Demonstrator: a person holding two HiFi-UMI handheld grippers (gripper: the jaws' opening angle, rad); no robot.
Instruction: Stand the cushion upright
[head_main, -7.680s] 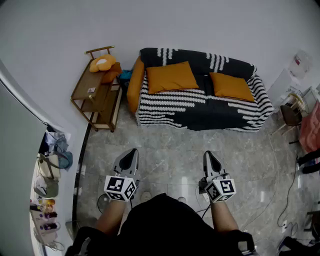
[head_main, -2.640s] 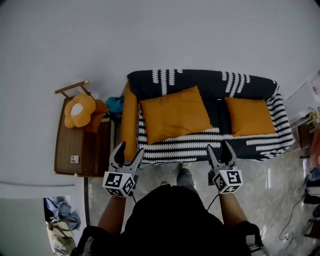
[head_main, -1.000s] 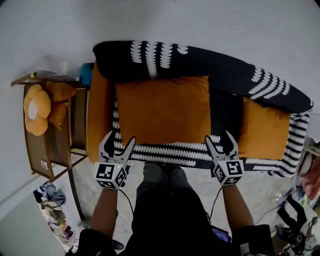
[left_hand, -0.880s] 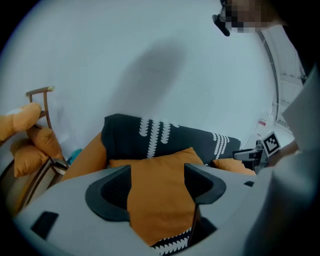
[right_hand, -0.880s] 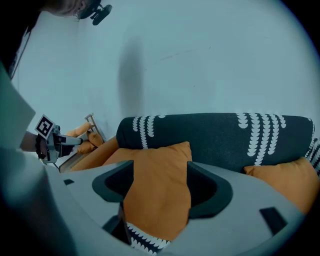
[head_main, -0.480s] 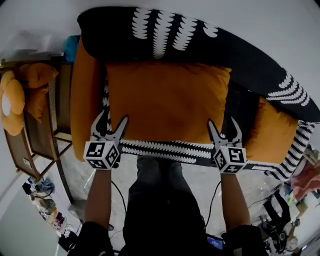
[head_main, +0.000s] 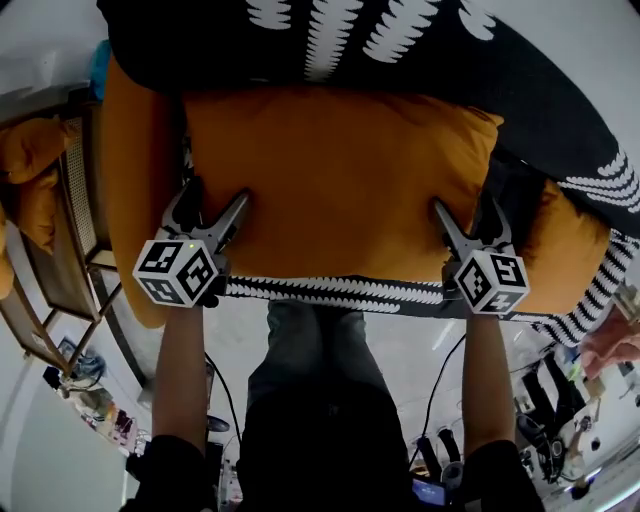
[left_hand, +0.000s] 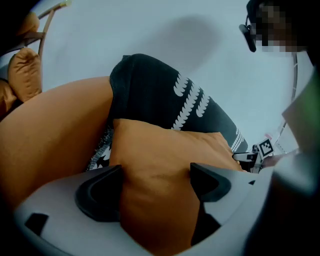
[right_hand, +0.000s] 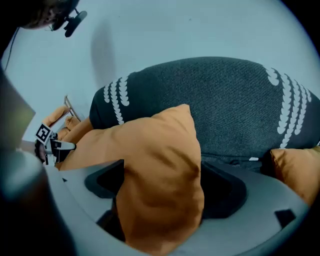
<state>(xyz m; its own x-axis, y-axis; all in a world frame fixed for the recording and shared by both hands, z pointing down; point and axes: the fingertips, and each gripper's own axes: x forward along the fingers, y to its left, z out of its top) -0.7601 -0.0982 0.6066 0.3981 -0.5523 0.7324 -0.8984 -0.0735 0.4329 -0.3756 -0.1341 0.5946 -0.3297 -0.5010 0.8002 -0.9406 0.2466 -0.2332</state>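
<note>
Large orange fabric cushion (head_main: 340, 170) lies flat on black-and-white patterned sofa (head_main: 560, 110), long axis left-right, backrest on far side. Left claw (head_main: 215, 195) straddles its near-left corner, right claw (head_main: 465, 205) its near-right. Both have just opened wide, not clamped. Orange armrest (head_main: 130, 200) crowds left, smaller orange cushion (head_main: 565, 250) right

The cushion (head_main: 340, 190) is plain burnt orange, and so is the smaller cushion (head_main: 572, 255) to its right. The sofa's arm (head_main: 130, 200) shows the same orange. Over the sofa lies a throw (head_main: 200, 40) in black, crossed by bands of white leaf-like scallops; along the front edge the bands run close together, black and white by turns. The side rack (head_main: 75, 235) is brown wood, with an orange plush pillow (head_main: 35, 195) on it. The floor (head_main: 400, 345) is pale glossy grey, the wall (left_hand: 150, 35) whitish, and the person's trousers (head_main: 305, 350) dark grey.
</note>
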